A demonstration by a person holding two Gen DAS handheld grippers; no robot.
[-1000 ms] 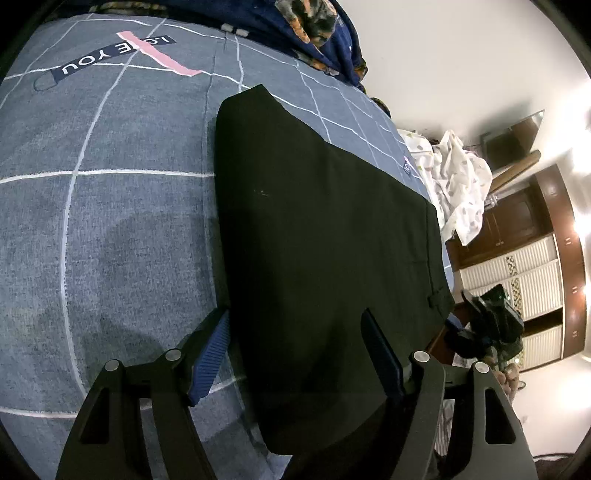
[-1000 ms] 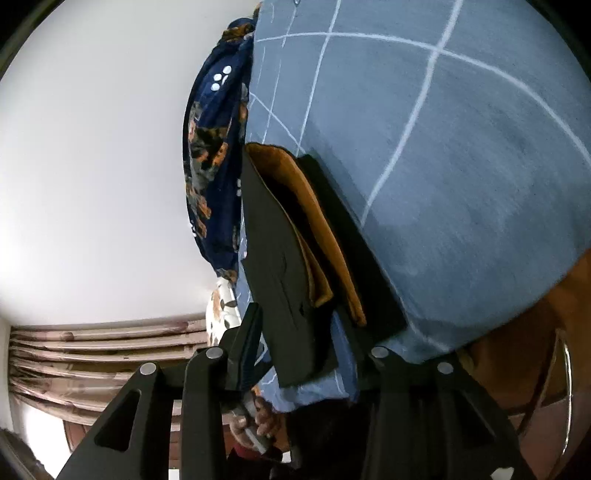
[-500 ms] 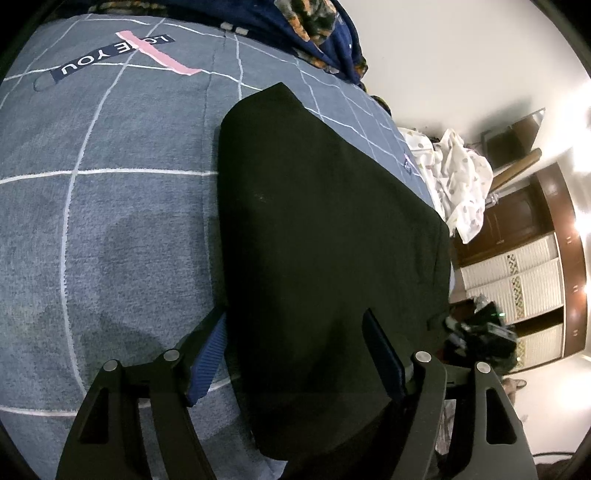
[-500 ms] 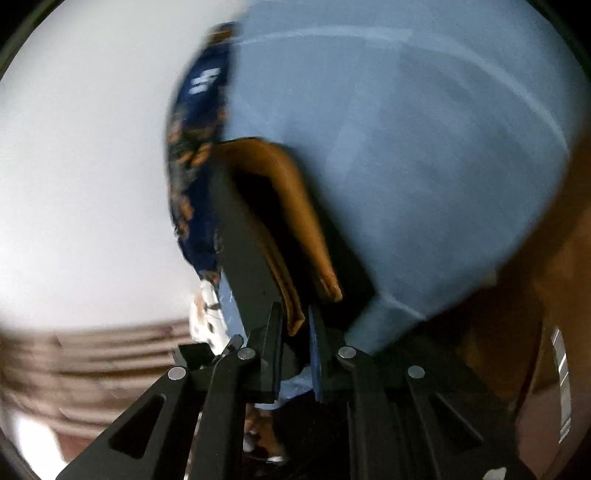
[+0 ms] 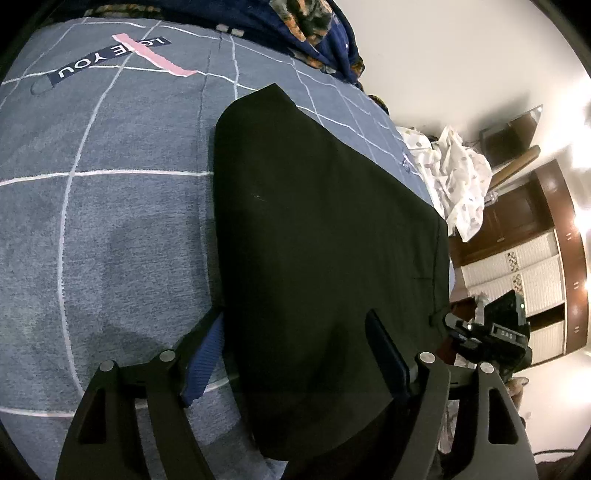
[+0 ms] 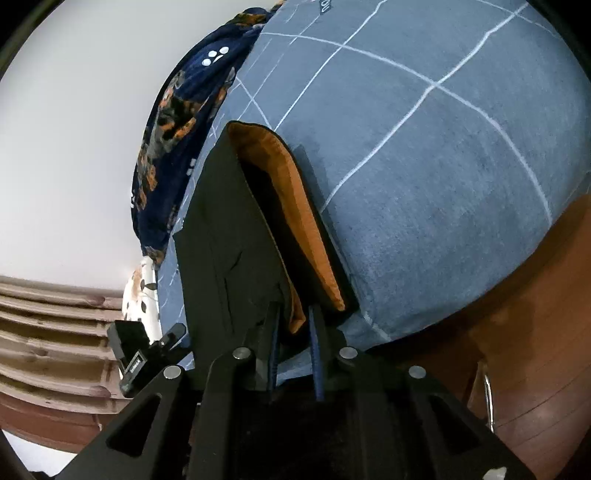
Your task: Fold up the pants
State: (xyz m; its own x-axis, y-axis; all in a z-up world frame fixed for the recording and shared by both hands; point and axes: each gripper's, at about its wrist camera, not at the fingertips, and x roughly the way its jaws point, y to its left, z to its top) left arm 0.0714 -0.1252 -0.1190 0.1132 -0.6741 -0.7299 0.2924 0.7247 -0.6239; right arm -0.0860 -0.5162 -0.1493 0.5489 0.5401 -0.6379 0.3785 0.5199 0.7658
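The black pants (image 5: pixel 321 236) lie folded into a long slab on the bed (image 5: pixel 110 206), running from the bed's near edge back toward the far corner where a dark floral blanket (image 5: pixel 317 26) is heaped. The grey-blue bedcover has a white grid, and a printed strip reading "YOU" with a pink bar lies off toward the far left corner, well apart from the pants.

The left gripper (image 5: pixel 295 350) has its tongs wide apart. One blue-padded finger sits just beside the pants' left edge, over the bedcover, the other over the black cloth nearer the right edge. It grips nothing.

The right gripper (image 6: pixel 293 343) is at the pants' (image 6: pixel 229 243) end by the bed's (image 6: pixel 443 177) near edge. Its tongs are drawn close together, clamped on the upper layers of cloth, with an orange lining (image 6: pixel 295 206) showing between the black layers. The top layer is raised off the lower one along that side, so the fold gapes open.

In the left wrist view, a white spotted cloth (image 5: pixel 458 177) hangs off the bed's right edge, and a brown wardrobe (image 5: pixel 532 229) stands beyond it. The right gripper shows there too, at the pants' right end.
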